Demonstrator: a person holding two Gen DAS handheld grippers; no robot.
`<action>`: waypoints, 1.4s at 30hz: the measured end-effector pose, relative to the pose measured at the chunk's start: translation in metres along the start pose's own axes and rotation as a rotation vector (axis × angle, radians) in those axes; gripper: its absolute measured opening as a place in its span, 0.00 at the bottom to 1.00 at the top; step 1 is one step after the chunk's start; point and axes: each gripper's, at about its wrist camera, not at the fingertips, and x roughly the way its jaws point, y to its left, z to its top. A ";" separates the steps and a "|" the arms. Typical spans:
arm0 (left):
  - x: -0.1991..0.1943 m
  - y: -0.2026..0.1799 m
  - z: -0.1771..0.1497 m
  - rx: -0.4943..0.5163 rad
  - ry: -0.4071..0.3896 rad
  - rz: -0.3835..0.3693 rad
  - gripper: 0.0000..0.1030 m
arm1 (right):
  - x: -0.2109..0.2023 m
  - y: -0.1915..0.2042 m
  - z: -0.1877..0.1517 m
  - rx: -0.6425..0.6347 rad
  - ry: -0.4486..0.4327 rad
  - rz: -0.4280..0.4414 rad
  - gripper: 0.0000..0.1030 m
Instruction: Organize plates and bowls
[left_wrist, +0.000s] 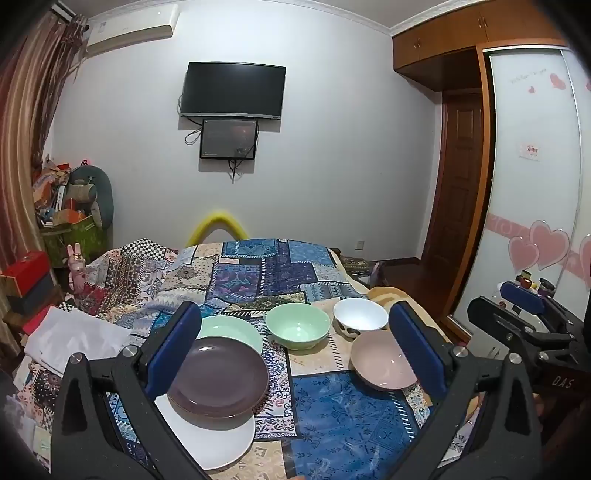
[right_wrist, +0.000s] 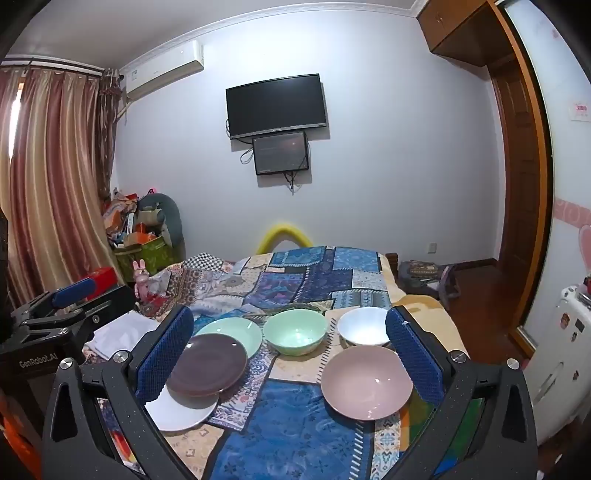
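1. Both grippers stand off the near edge of the bed, side by side. Left gripper (left_wrist: 291, 345): jaws spread wide, nothing between the pads. Right gripper (right_wrist: 290, 354): the same, wide and empty. You have contact with no dish.

2. Layout on the patchwork bedspread (left_wrist: 332, 413), near end of the bed. Toward the near left corner: purple plate (left_wrist: 218, 373) sits on a white plate (left_wrist: 218, 443), and its far rim overlaps a green plate (left_wrist: 236, 330). Mid-width, farther back: green bowl (left_wrist: 297, 325). Toward the right edge: white bowl (left_wrist: 360, 314) at the back, pink bowl (left_wrist: 382, 363) just in front of it; whether the two touch, I cannot tell.

3. Handling, as judgement: all six look like glazed ceramic or melamine, so stiff, smooth and slippery at the rim, and breakable if ceramic. Plates probably moderate in weight; bowls likely lighter.

4. The support is soft. Bedding gives underneath, so expect dishes to tilt or slide when you press down on one edge.

5. Where to take hold: pinch across the rim, one pad inside and one outside the wall. The bowls offer a deeper wall and a surer bite than the shallow plate lips.

6. For plates, approach low from the near edge; the purple plate's raised overhang above the white one gives a pad room underneath.

7. Nest gently; glaze on glaze chips.
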 end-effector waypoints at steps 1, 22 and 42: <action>0.000 0.000 0.000 -0.006 -0.002 -0.001 1.00 | 0.000 0.000 0.000 -0.001 0.000 0.000 1.00; 0.003 0.004 -0.002 0.000 0.003 0.008 1.00 | 0.001 0.007 -0.001 -0.030 0.001 -0.003 1.00; 0.002 0.003 -0.006 0.013 0.002 0.010 1.00 | 0.003 0.008 -0.001 -0.038 0.004 0.001 1.00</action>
